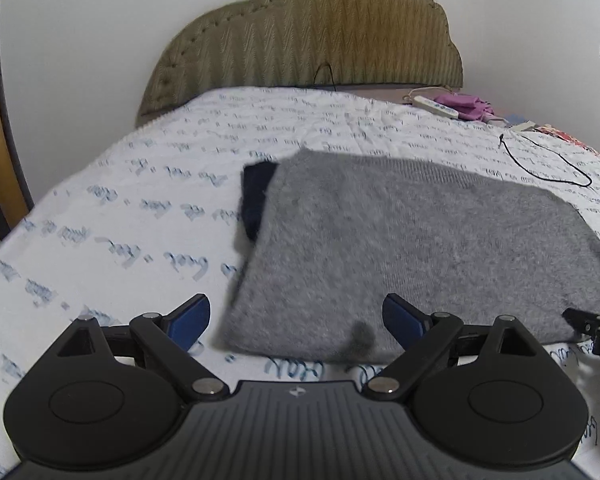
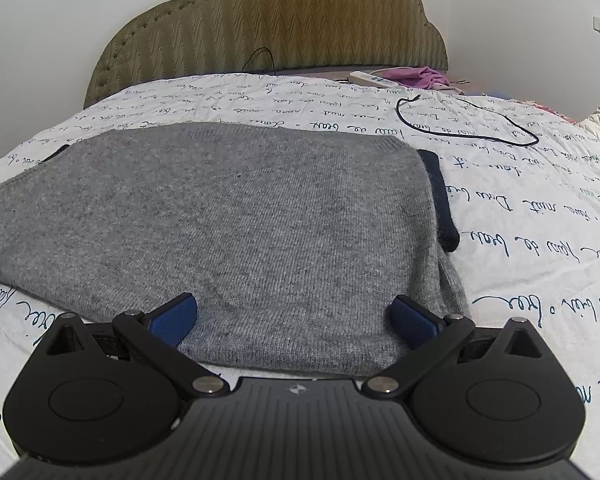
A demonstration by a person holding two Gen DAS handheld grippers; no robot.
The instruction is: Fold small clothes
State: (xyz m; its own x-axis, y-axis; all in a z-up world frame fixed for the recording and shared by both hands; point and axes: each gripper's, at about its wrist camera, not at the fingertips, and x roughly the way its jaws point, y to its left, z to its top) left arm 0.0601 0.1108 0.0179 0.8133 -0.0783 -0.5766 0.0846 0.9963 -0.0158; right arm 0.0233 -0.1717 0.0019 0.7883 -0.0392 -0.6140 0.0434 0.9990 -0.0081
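Just ahead of both wide-open claws, left gripper (image 1: 296, 322) and right gripper (image 2: 294, 318), lies a folded grey knitted sweater (image 2: 236, 216) on the script-printed white bedsheet (image 1: 120, 208).

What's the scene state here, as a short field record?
surface: bed with script-print sheet
garment: grey knit sweater, lying flat, partly folded
dark part: navy piece showing from under sweater's edge
left gripper: open, fingers at sweater's near edge, nothing held
right gripper: open, near edge between fingers, not clamped
clutter: black cable, white power strip, pink cloth near headboard
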